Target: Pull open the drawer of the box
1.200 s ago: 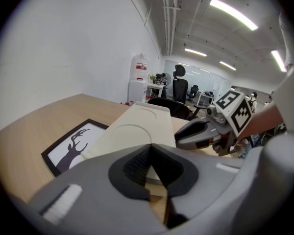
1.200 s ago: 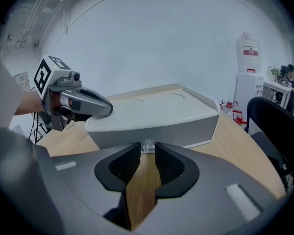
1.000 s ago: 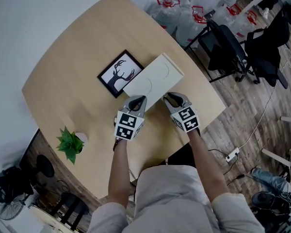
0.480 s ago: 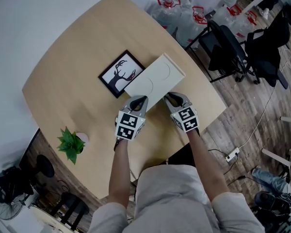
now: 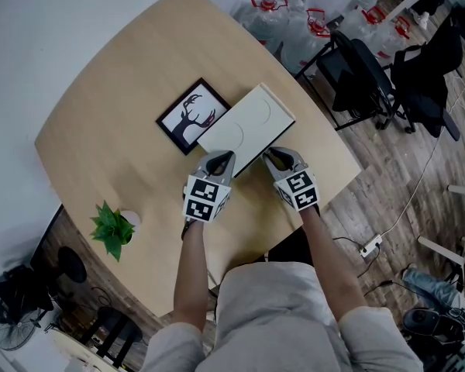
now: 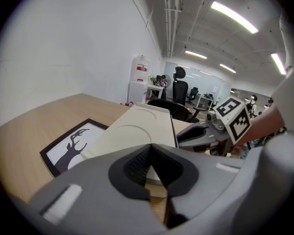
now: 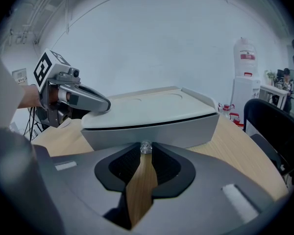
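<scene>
A flat white box [image 5: 244,129] lies on the round wooden table [image 5: 124,91]. Its drawer front [image 7: 152,133] faces me and carries a small clear knob [image 7: 145,146]. My right gripper [image 7: 145,150] is shut on that knob, at the box's near right side [image 5: 273,159]. The left gripper [image 5: 219,163] is shut with nothing in it, and its tip rests on the box's top at the near left corner [image 7: 95,105]. A thin dark slit runs between the lid and the drawer. In the left gripper view the box top [image 6: 132,131] lies just beyond the left gripper [image 6: 150,150].
A black-framed deer picture [image 5: 192,116] lies against the box's far left side. A small potted plant [image 5: 110,229] stands near the table's left front edge. Office chairs [image 5: 364,76] and water bottles [image 5: 294,10] stand on the floor beyond the table's right edge.
A dark line now shows along the box's drawer side in the head view, and the box sits slightly shifted. Both grippers have hardly moved.
</scene>
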`<state>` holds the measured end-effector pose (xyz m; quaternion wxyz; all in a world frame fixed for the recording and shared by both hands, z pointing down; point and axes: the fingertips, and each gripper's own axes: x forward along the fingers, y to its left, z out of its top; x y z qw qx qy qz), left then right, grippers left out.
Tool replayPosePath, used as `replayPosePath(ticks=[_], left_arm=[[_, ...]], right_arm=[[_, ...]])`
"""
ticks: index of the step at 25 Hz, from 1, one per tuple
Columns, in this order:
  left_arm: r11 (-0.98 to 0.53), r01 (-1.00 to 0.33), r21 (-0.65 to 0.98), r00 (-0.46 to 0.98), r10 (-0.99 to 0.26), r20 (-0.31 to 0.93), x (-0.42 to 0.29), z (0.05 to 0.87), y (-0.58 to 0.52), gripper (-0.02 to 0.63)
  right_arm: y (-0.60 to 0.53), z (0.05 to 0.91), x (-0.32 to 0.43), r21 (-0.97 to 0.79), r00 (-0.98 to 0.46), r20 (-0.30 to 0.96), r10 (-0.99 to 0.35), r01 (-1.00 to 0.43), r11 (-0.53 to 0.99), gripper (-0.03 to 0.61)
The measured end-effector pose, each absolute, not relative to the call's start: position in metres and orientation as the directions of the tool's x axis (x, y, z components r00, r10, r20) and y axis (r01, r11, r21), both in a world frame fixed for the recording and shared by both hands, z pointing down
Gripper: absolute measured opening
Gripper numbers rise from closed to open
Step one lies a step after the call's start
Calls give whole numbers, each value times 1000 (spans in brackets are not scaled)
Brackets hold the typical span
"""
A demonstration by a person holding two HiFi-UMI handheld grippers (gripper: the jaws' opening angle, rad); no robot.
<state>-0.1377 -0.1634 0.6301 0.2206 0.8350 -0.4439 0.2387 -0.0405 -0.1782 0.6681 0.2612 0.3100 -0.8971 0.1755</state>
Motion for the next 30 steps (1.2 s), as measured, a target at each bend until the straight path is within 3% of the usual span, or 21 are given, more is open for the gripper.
replayPosePath(ticks=[30], left_arm=[[-507, -849, 152, 487, -637, 598, -139, 630, -162, 52]], right_arm=[[-159, 668, -20, -144, -655, 590, -471, -660, 737, 72]])
